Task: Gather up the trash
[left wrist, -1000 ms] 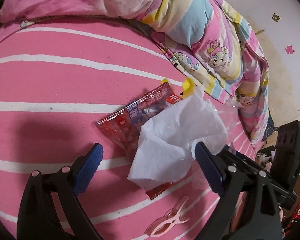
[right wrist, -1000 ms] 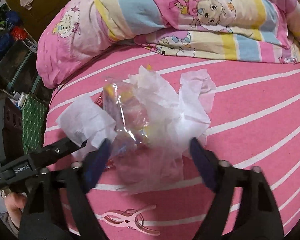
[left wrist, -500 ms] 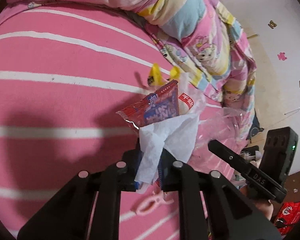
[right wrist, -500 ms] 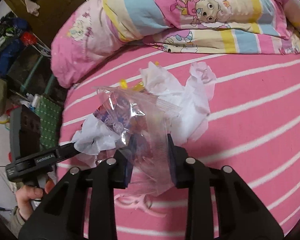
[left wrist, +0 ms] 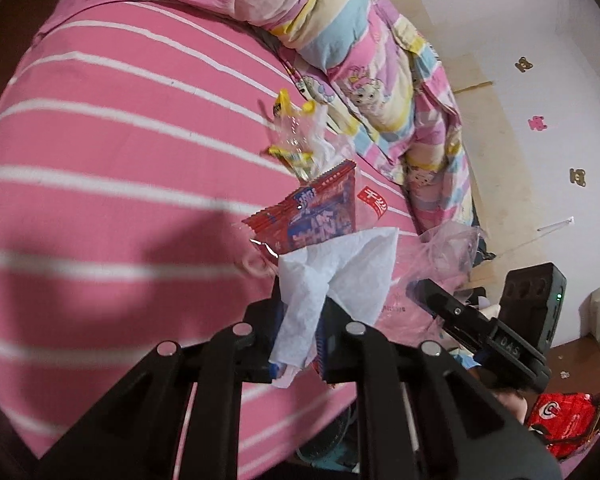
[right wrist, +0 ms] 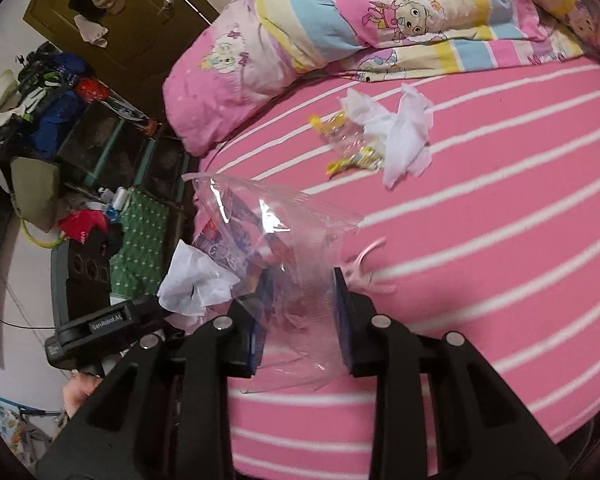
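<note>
- Change: a second ago both tools stood spread over the heap of trash lying on the bed; now each is pressed together on a piece and both pieces hang clear of the sheet.
- Left tool: pinching a white tissue together with a red snack wrapper, lifted above the pink striped sheet.
- Right tool: pinching a clear plastic bag, also off the bed; what shows through it is too blurred to name.
- Meaning, as a judgement: the pickup step looks done for this load, and carrying it to a bin comes next; no bin is visible here.
- Left on the bed, near the quilt: one more white tissue and a small heap of yellow and clear wrappers touching it.
- Count: two tools, two tissues (one held, one lying), one red wrapper, one clear bag, one pink clothes peg on the sheet; the number of yellow wrappers cannot be told.
</note>
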The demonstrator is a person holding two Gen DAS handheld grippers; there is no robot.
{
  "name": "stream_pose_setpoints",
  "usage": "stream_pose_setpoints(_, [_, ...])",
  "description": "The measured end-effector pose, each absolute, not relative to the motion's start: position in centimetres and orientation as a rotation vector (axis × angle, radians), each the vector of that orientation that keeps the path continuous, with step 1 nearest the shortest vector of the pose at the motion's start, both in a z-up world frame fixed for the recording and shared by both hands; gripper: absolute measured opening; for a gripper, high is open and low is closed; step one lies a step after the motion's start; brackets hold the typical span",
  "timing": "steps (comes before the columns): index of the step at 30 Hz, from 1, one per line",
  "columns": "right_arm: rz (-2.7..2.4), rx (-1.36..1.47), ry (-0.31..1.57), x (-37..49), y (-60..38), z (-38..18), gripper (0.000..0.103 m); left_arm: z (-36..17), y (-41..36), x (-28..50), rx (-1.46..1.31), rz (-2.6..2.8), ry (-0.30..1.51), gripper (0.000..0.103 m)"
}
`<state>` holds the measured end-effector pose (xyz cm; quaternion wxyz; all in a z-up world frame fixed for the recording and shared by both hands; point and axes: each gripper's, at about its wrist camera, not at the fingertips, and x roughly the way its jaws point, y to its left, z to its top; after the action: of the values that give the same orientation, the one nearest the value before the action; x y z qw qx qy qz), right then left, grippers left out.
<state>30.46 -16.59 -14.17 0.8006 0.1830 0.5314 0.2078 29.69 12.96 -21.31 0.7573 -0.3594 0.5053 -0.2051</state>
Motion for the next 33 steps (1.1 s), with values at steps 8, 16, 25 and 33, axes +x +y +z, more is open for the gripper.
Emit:
stream_pose_setpoints(8, [0.455, 0.365, 1.147, 24.4, -15.8, -12.1, 0.030, -20.6, 13.5, 23.4, -0.816, -0.412, 1.120, 0.015])
stream_pose_setpoints(16, [0.452, 0.370, 1.164, 19.7, -15.6, -12.2, 0.030, -21.7, 12.9, 19.2, -0.794, -0.386, 1.160, 0.036])
stream_pose_setpoints(25, [0.461, 0.378, 1.176, 16.7, -15.0, -12.7, 0.030, -22.4, 13.1, 16.0, -0.784, -0.381, 1.169, 0.001])
stream_pose_setpoints(33, [0.476, 0.371, 1.164, 15.3, -14.3, -12.0, 0.030, -22.5, 14.5, 15.0, -0.788, -0.306, 1.160, 0.021])
